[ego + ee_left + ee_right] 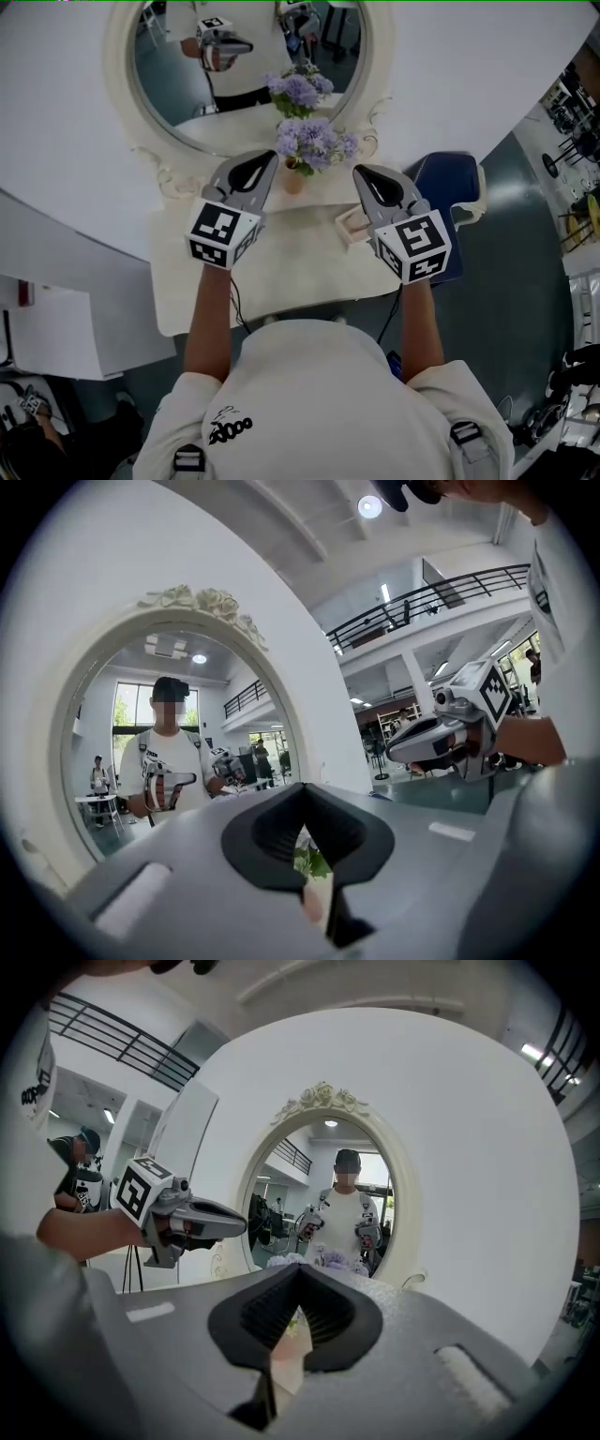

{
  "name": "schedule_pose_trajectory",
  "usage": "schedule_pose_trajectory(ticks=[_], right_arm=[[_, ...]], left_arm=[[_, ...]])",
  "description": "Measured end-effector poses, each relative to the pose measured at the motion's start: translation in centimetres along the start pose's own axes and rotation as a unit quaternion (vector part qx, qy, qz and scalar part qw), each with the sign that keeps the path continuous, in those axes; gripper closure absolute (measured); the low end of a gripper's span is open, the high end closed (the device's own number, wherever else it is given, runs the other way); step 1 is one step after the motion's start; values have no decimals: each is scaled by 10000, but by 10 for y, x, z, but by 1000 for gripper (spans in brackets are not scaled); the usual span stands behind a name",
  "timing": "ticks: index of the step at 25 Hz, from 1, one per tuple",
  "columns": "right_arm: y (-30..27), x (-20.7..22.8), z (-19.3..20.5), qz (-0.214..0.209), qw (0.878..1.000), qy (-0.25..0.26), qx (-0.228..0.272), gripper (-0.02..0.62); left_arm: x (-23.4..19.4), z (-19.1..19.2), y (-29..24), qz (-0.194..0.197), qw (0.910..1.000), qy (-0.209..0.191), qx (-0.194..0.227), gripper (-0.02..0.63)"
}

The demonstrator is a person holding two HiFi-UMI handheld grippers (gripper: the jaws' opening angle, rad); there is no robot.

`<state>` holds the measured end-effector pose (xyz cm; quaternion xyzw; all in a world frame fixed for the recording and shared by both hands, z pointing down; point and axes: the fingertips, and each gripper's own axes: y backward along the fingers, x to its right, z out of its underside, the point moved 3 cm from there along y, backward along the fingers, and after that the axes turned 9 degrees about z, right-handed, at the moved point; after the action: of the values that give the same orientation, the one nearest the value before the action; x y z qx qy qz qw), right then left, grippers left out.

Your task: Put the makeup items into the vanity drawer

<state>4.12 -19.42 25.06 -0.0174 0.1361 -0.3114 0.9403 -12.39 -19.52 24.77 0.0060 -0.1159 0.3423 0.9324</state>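
Left gripper (269,157) and right gripper (362,172) hang side by side over the surface (281,281), facing the mirror (178,94), fingers (267,836) together and empty, a small open box (350,226) lying beside the right one.

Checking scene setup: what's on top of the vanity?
Purple flowers in a vase by the mirror, and a small pale box. The left gripper and right gripper cover part of the vanity top.

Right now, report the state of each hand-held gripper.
Left hand-held gripper: closed, holding nothing.
Right hand-held gripper: closed, holding nothing.
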Motion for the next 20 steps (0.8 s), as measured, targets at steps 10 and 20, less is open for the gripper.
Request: schedule_pose_trajectory(ticks=[10, 20], right_arm=[[-7, -3, -14, -55, 9998, 113, 179, 594], [-13, -5, -15, -80, 9995, 261, 188, 594]], left_arm=[[-8, -18, 7, -150, 9996, -227, 105, 589], [-6, -25, 5, -20, 9994, -263, 213, 589]])
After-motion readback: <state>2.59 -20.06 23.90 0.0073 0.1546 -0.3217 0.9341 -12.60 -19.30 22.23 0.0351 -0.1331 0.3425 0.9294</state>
